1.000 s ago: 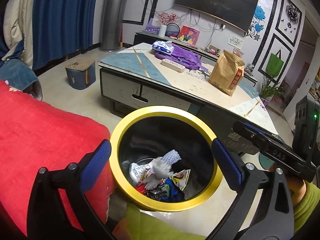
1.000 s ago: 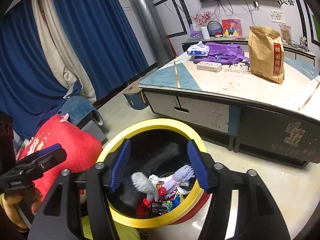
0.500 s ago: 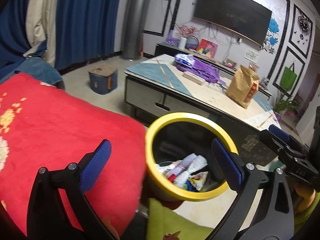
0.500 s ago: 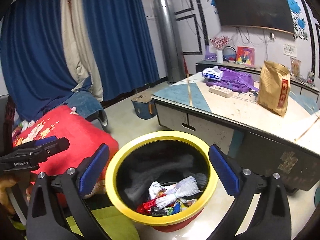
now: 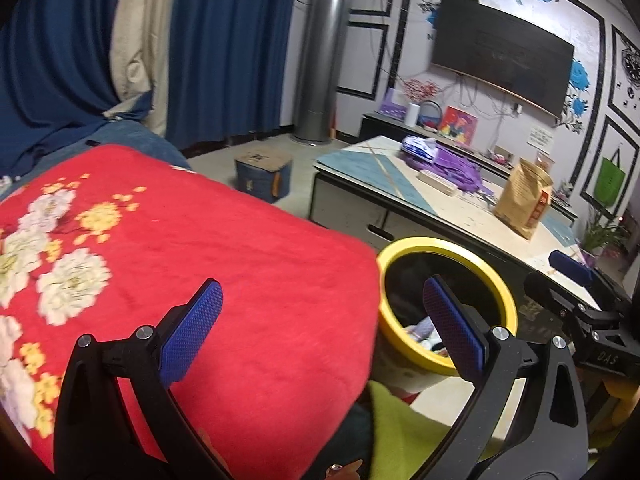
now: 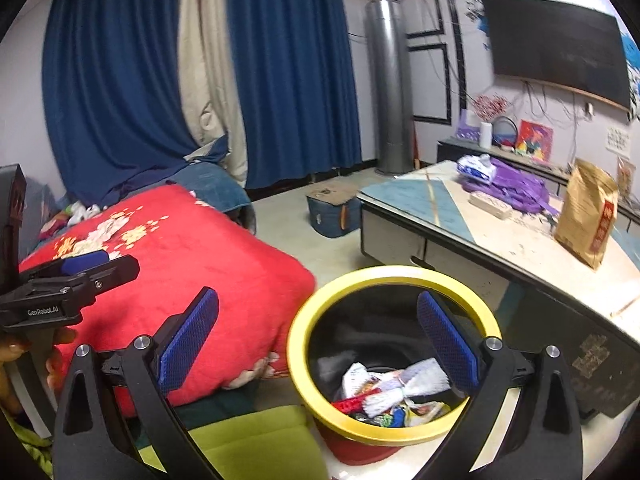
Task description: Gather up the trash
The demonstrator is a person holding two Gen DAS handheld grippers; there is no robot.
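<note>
A round trash bin with a yellow rim [image 6: 390, 274] stands on the floor beside a red flowered blanket [image 6: 192, 248]. Several wrappers and a white foam net [image 6: 404, 386] lie in it. The bin also shows in the left wrist view [image 5: 444, 246], partly behind my right finger there. My left gripper [image 5: 320, 328] is open and empty, raised over the blanket's edge. My right gripper [image 6: 316, 336] is open and empty, above the bin's left rim. The left gripper shows from the side in the right wrist view [image 6: 80, 276].
A low coffee table [image 6: 500, 240] stands behind the bin, carrying a brown paper bag [image 6: 586, 212], a purple bag [image 6: 516, 188] and a white packet [image 6: 474, 166]. A blue box [image 6: 332, 210] sits on the floor. A green cushion [image 6: 256, 436] lies below the grippers.
Both grippers have risen and swung left, away from the bin. The right gripper opened wide after dropping the foam net in. The red blanket now fills the left view.
</note>
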